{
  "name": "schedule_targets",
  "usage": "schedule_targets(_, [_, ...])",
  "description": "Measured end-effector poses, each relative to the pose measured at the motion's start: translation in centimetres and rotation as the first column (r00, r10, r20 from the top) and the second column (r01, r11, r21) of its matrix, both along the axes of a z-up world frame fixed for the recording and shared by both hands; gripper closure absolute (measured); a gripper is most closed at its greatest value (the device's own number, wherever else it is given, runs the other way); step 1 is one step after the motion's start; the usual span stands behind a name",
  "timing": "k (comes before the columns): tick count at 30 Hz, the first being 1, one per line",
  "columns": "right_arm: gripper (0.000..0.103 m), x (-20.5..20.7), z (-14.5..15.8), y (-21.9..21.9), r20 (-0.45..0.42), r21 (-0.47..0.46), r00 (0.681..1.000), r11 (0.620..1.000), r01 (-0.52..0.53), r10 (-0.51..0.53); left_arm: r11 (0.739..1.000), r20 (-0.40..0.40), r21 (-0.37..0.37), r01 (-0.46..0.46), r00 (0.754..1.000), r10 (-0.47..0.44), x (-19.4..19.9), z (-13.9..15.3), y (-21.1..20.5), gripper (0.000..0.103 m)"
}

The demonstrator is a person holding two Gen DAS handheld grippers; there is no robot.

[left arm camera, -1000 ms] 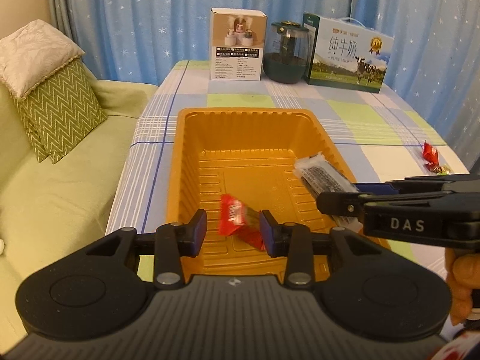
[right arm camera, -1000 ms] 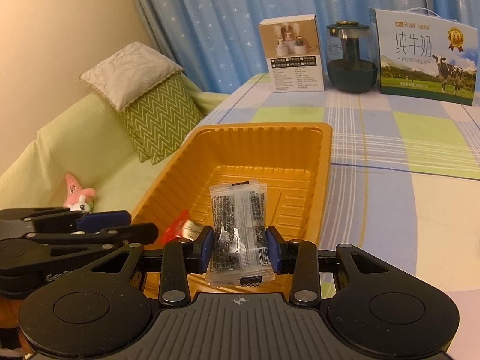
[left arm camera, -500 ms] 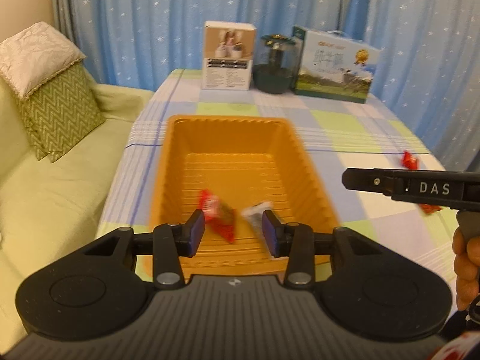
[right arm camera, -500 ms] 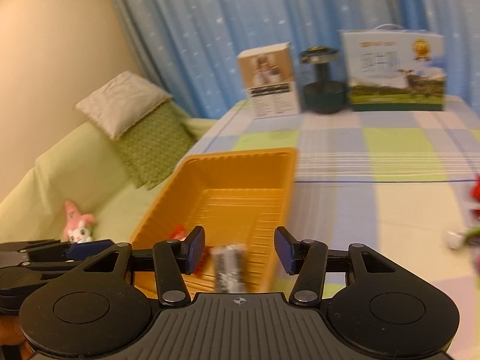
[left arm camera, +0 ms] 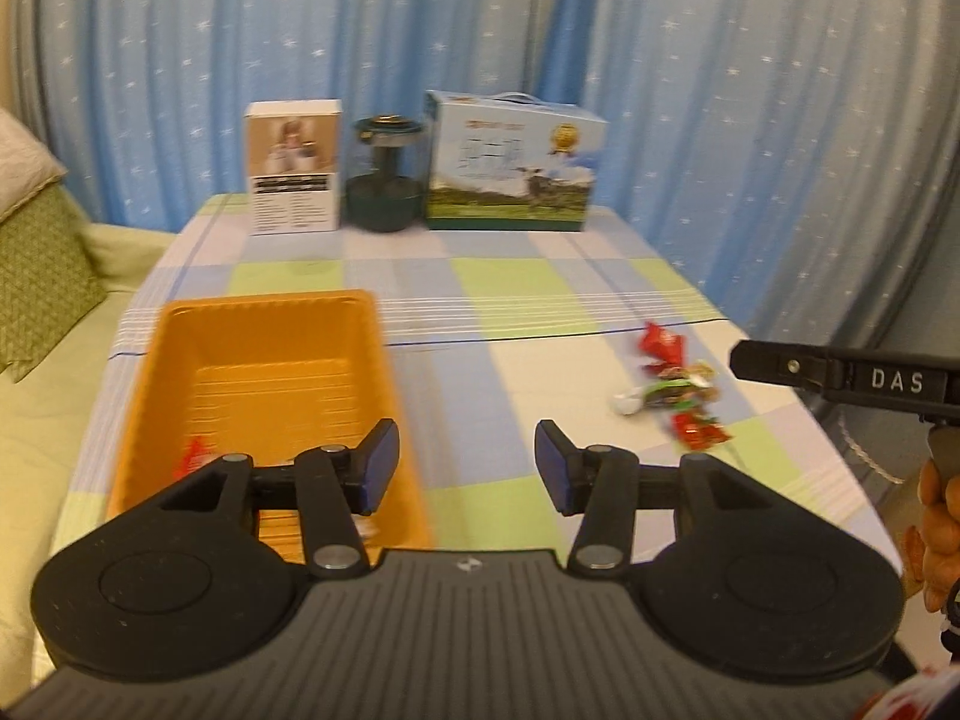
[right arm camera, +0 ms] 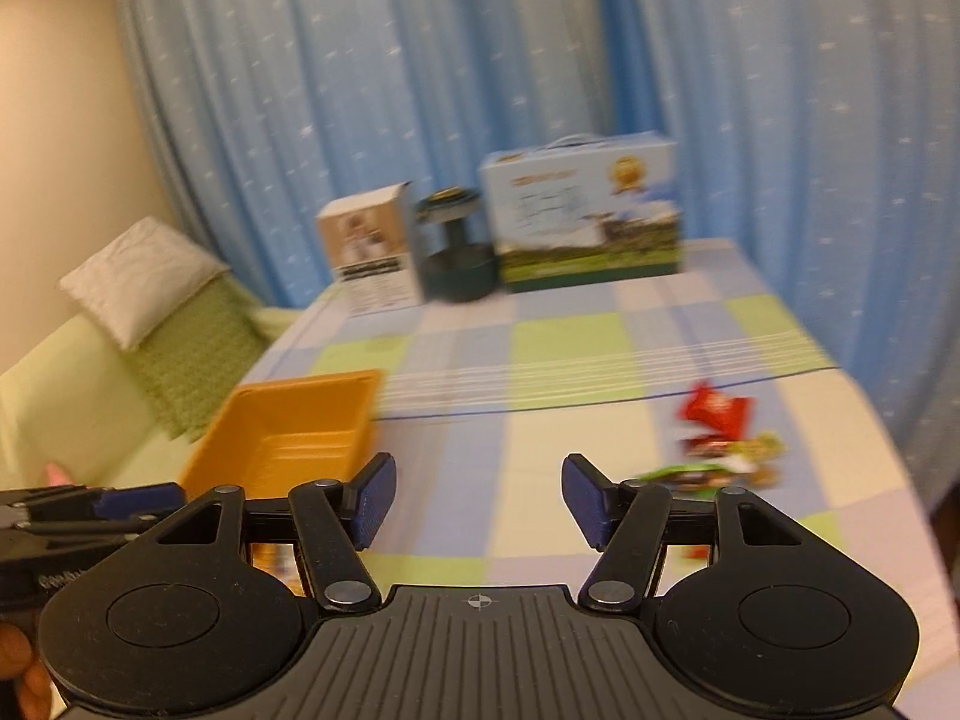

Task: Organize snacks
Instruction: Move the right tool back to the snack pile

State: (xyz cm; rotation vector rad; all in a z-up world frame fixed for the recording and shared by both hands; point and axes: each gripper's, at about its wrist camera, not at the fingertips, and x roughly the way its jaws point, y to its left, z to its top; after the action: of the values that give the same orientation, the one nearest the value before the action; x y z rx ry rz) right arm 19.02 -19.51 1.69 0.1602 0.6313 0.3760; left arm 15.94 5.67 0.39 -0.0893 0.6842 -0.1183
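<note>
Two grippers now stand free of the wide orange plastic tray (left arm camera: 264,372): a second ago each pinched a packet over it, and now your left gripper (left arm camera: 465,462) and right gripper (right arm camera: 477,504) both have their jaws opening with nothing between them. That likely means both packets are dropped; in the left wrist view only a red foil wrapper (left arm camera: 191,457) shows low inside the tray, the rest hidden behind the gripper. Both cameras have swung from the tray toward the small heap of loose wrapped snacks (left arm camera: 675,396), red and green, lying on the checked blue-and-green tablecloth (left arm camera: 480,372) well apart from the tray on its right, so the next pick is probably there. At the table's far edge stand a blue-and-green milk carton box with a handle (left arm camera: 513,165), a white-and-tan product box (left arm camera: 294,168) and a dark green jar (left arm camera: 384,177) between them, all clear of your path. Nothing blocks the heap; your right gripper is nearer it, so keep the two from crowding.
</note>
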Motion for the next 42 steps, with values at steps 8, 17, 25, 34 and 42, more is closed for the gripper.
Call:
schedule_targets(8, [0.041, -1.5, -1.5, -8.0, -0.027, -0.042, 0.985, 0.985, 0.168, -0.170, 0.997, -0.001, -0.028, 0.072, 0.997, -0.072, 1.3, -0.5, -5.2, 0.053])
schedule_targets(17, [0.041, -1.7, -4.3, -11.5, -0.064, -0.061, 0.974, 0.975, 0.213, -0.217, 0.996, -0.018, -0.041, 0.079, 0.997, -0.080, 3.1, -2.3, -8.3, 0.045])
schedule_targets(25, [0.041, 1.7, -8.1, -11.4, -0.103, -0.043, 0.979, 0.984, 0.173, -0.177, 0.994, -0.052, -0.045, 0.098, 0.994, -0.100, 5.5, -6.1, -10.5, 0.036])
schedule_targets(34, [0.052, 6.5, -12.3, -10.3, -0.117, -0.035, 0.982, 0.989, 0.144, -0.148, 0.994, -0.087, -0.039, 0.100, 0.991, -0.103, 8.5, -10.1, -11.9, 0.028])
schedule_targets(42, [0.058, 10.0, -15.5, -9.7, -0.137, -0.036, 0.980, 0.989, 0.140, -0.144, 0.992, -0.104, -0.047, 0.115, 0.987, -0.119, 10.4, -12.8, -12.3, 0.028])
